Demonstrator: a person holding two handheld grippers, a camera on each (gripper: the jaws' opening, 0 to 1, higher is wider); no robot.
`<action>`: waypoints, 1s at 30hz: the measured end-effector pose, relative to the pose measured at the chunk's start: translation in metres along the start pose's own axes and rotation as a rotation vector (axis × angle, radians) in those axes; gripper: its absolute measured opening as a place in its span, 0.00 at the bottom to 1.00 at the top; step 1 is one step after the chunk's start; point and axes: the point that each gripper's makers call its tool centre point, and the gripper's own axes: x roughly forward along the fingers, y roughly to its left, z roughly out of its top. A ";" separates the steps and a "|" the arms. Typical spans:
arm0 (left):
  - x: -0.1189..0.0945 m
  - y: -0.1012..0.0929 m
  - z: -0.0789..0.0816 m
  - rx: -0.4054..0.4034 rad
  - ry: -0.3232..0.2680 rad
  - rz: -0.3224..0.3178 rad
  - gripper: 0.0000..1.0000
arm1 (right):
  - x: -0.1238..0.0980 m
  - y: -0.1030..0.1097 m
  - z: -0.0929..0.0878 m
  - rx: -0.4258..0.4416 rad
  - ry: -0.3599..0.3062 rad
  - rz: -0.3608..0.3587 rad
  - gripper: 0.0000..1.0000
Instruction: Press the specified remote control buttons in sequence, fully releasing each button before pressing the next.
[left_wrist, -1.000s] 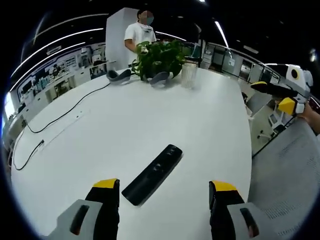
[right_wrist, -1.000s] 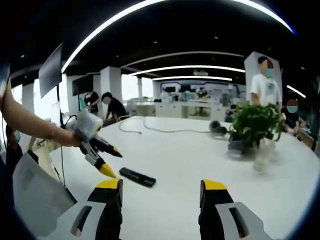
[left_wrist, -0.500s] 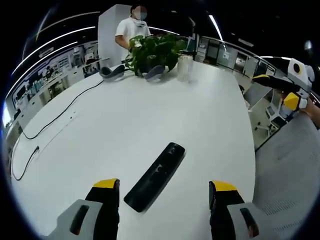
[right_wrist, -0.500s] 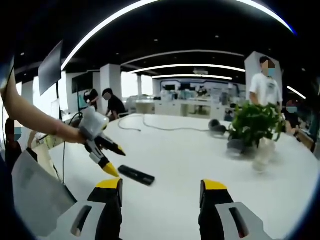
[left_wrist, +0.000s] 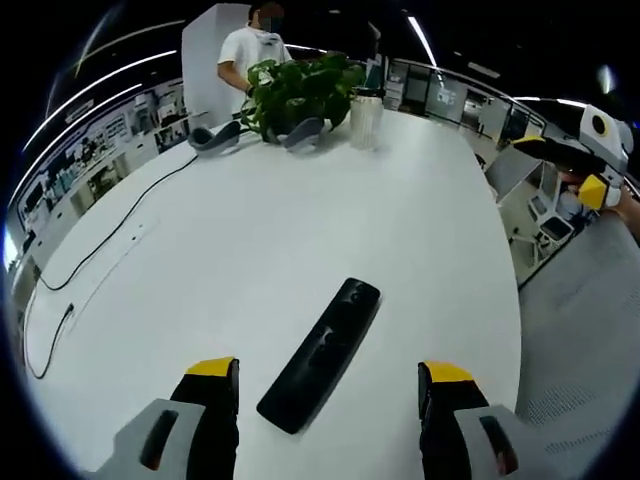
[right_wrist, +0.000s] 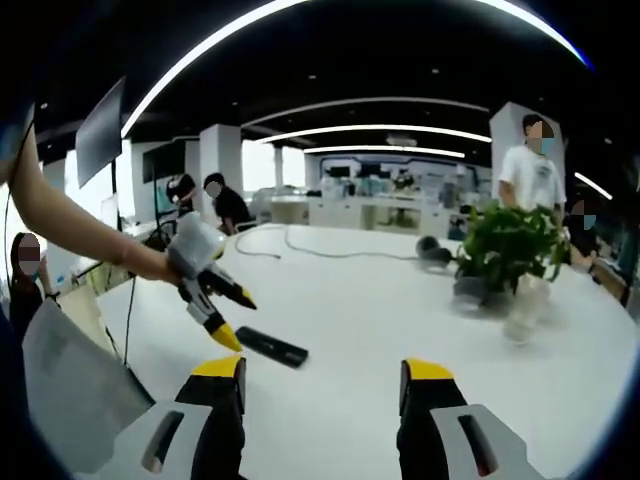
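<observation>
Now the black remote (left_wrist: 321, 354) lies flat on the white table (left_wrist: 250, 240), just in front of the left tool (left_wrist: 328, 385). That tool is spread wide and holds nothing. The right tool (right_wrist: 320, 385) is spread wide too and waits farther back, near the table edge. In the right gripper view the left tool (right_wrist: 222, 310) hangs just above the remote (right_wrist: 271, 347), not touching it. To do this well, I think one tip should come down slowly on one button only, then lift right off. The green plant (left_wrist: 298, 92) stands far away.
</observation>
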 end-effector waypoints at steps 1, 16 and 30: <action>0.001 0.000 0.000 0.002 0.003 -0.001 0.76 | 0.000 0.000 0.000 0.000 0.002 0.002 0.60; 0.013 0.001 -0.009 0.053 0.063 -0.021 0.75 | 0.002 0.001 -0.003 -0.004 0.019 0.005 0.59; 0.022 0.000 -0.010 0.077 0.089 -0.044 0.75 | 0.001 -0.002 -0.003 -0.002 0.014 -0.007 0.59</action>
